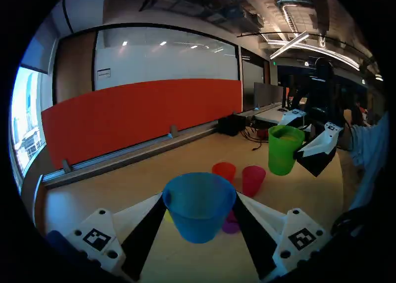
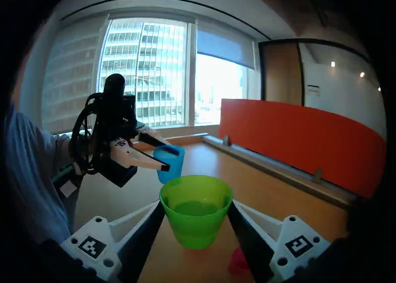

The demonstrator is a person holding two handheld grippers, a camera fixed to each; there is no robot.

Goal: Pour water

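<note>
1. Left gripper (image 1: 199, 200) is closed on the blue cup (image 1: 199, 218), one finger pressing each side; the cup is upright and held above the table (image 1: 123, 184).
2. Right gripper (image 2: 196, 205) grips the green cup (image 2: 196, 228) the same way; the cup is upright with liquid inside.
3. Just ahead of the left gripper and below it is a purple cup (image 1: 230, 227); beyond that, a red cup (image 1: 224, 170) and a pink cup (image 1: 253, 179) stand on the table.
4. Farther ahead-right, the green cup is held higher than the blue cup, well apart from it.

I am in an open-plan office. My wooden worktop (image 1: 198, 154) ends at an orange divider panel (image 1: 143, 115) at ten o'clock, with a glass-walled room (image 1: 163, 60) behind it. At one o'clock hang bare ducts (image 1: 292, 11) and strip lights (image 1: 289, 45). In the right gripper view, tall windows (image 2: 143, 70) at eleven o'clock face towers.
</note>
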